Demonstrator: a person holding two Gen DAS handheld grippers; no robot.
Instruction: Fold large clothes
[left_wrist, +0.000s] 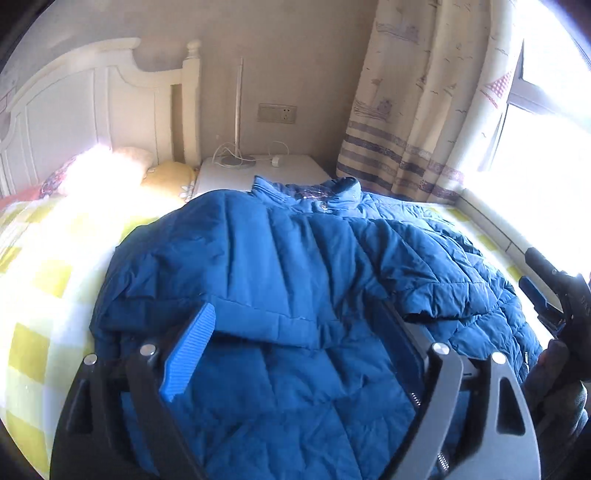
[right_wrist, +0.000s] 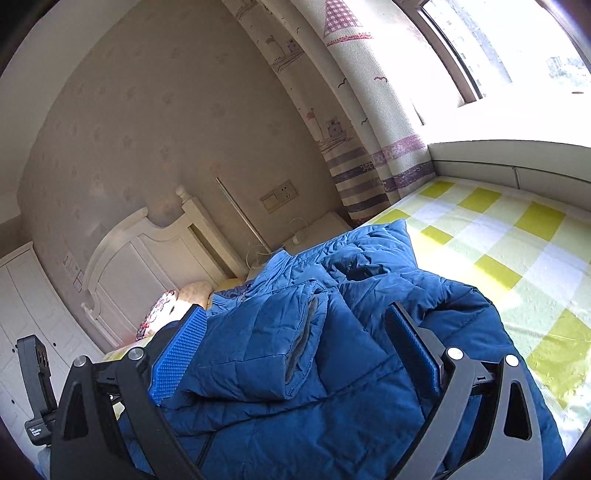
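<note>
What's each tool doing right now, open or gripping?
Left tool: open, above the blue jacket, holding nothing.
Right tool: open; jacket sleeve between its fingers, not pinched.

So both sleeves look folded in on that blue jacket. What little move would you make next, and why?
Probably lower the left gripper onto the hem nearest the camera and close on it. Its fingers stand open with nothing pinched, the right gripper is open too, and the blue jacket lies flat on the checked bedspread with a cuffed sleeve already laid across it, so folding the bottom up seems next.
</note>
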